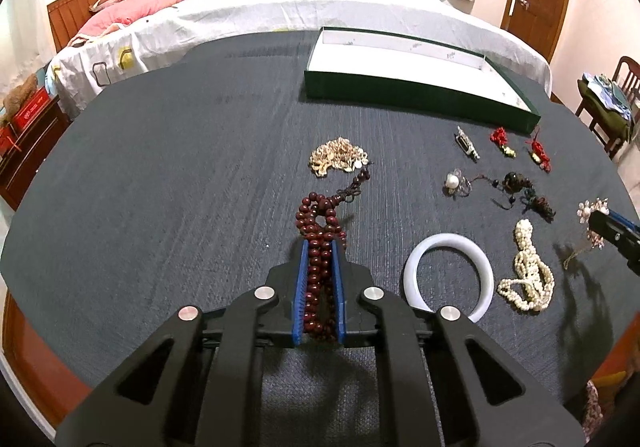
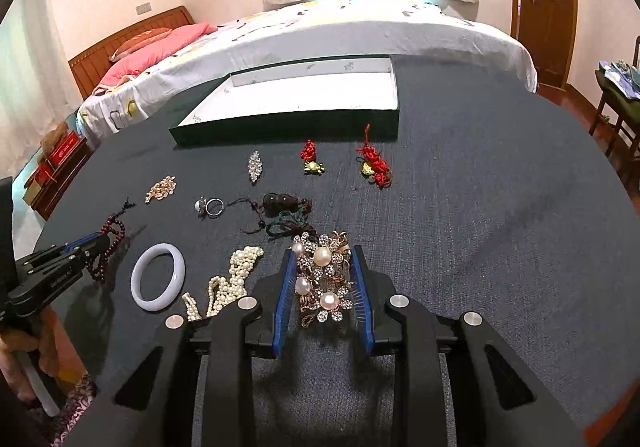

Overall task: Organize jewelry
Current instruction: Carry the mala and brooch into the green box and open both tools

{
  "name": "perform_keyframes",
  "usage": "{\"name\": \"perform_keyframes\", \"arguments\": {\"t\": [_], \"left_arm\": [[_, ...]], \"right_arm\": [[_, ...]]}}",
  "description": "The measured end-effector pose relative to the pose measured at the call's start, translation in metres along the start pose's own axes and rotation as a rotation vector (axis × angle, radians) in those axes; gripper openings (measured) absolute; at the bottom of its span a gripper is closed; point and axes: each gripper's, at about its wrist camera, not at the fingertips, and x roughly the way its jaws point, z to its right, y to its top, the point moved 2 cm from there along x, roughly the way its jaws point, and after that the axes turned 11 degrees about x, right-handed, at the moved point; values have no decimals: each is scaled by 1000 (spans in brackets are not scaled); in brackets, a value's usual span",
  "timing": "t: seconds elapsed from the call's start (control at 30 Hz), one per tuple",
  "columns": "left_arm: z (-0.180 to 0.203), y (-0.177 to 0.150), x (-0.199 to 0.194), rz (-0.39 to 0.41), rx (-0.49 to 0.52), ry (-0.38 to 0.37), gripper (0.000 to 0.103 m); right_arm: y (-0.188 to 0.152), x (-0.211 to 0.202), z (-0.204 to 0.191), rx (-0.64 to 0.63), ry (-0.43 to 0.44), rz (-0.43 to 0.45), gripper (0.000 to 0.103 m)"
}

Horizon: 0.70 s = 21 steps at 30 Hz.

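My left gripper (image 1: pixel 320 245) is shut on a string of dark red beads (image 1: pixel 318 219); the strand runs between the blue pads and its tassel end trails on the dark cloth. In the right wrist view the same gripper (image 2: pixel 102 241) shows at the left with the red beads (image 2: pixel 114 231). My right gripper (image 2: pixel 323 251) is shut on a brooch of pearls and rhinestone flowers (image 2: pixel 322 279), held a little above the cloth. A flat green box (image 1: pixel 400 95) with a white inside lies open at the back (image 2: pixel 280 131).
Loose on the cloth lie a white bangle (image 2: pixel 158 277), a pearl strand (image 2: pixel 232 279), a beige bead heap (image 1: pixel 338 159), a pearl ring (image 2: pixel 208 205), a crystal clip (image 2: pixel 254 165), two red knot charms (image 2: pixel 310 157) and a dark gourd pendant (image 2: pixel 280 203). A bed stands behind.
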Motion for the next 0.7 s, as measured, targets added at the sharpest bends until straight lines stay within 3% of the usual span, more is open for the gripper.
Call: {"name": "perform_keyframes", "arguments": {"t": [0.37, 0.7], "left_arm": [[-1, 22, -17, 54, -10, -23, 11], [11, 81, -20, 140, 40, -63, 11]], "right_arm": [[19, -13, -12, 0, 39, 47, 28], [67, -16, -28, -15, 77, 132, 28]]}}
